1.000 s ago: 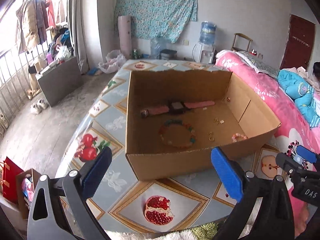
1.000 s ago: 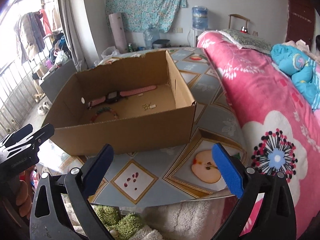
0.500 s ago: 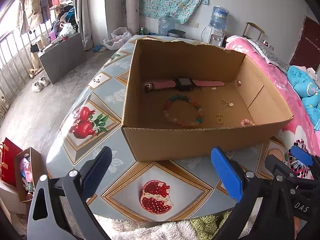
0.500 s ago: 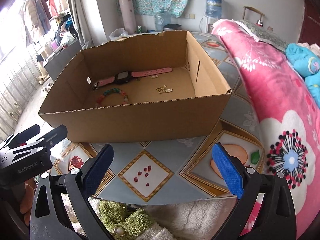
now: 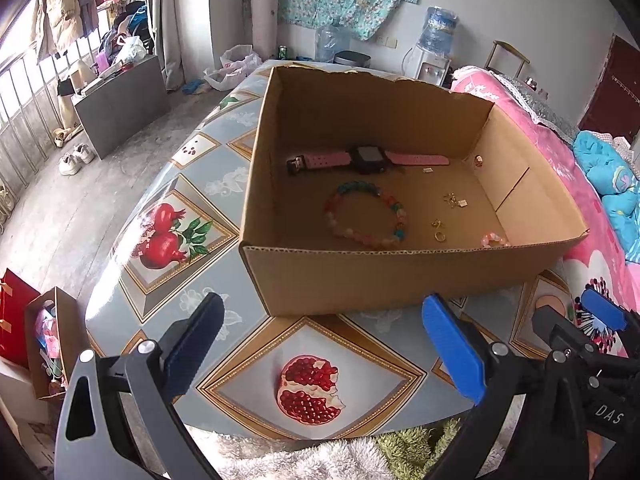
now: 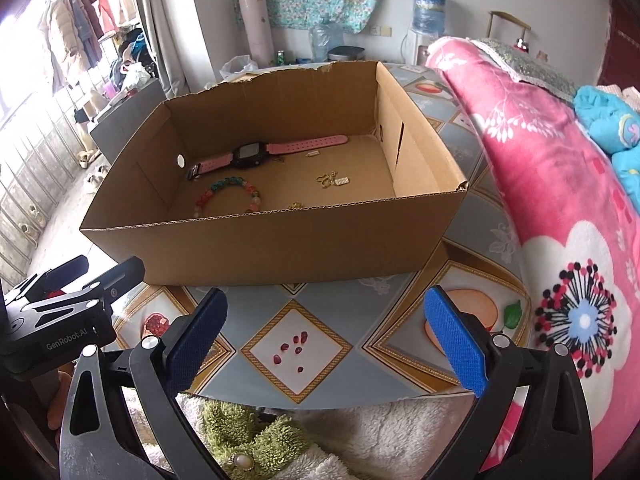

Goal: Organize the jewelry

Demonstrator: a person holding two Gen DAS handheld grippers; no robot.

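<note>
An open cardboard box point(image 5: 380, 276) point(image 6: 280, 240) stands on the table. Inside lie a pink-strapped watch point(image 5: 368, 158) point(image 6: 252, 154), a multicoloured bead bracelet point(image 5: 366, 214) point(image 6: 228, 194), a small pink bead bracelet point(image 5: 494, 240), gold rings point(image 5: 438, 230) and a small gold chain piece point(image 5: 452, 200) point(image 6: 332, 180). My left gripper point(image 5: 320, 344) is open and empty, in front of the box's near wall. My right gripper point(image 6: 324, 336) is open and empty, also in front of the box, to the right of the left one.
The table has a fruit-patterned cloth point(image 5: 312, 384) point(image 6: 296, 344). A pink flowered quilt point(image 6: 560, 200) lies to the right. A fluffy white and green garment point(image 6: 260, 440) is at the near edge. Floor, shoes and a grey cabinet point(image 5: 120, 100) are on the left.
Both grippers have risen and tilted down, so the box floor and the jewelry show more fully. Both stay open and empty.
</note>
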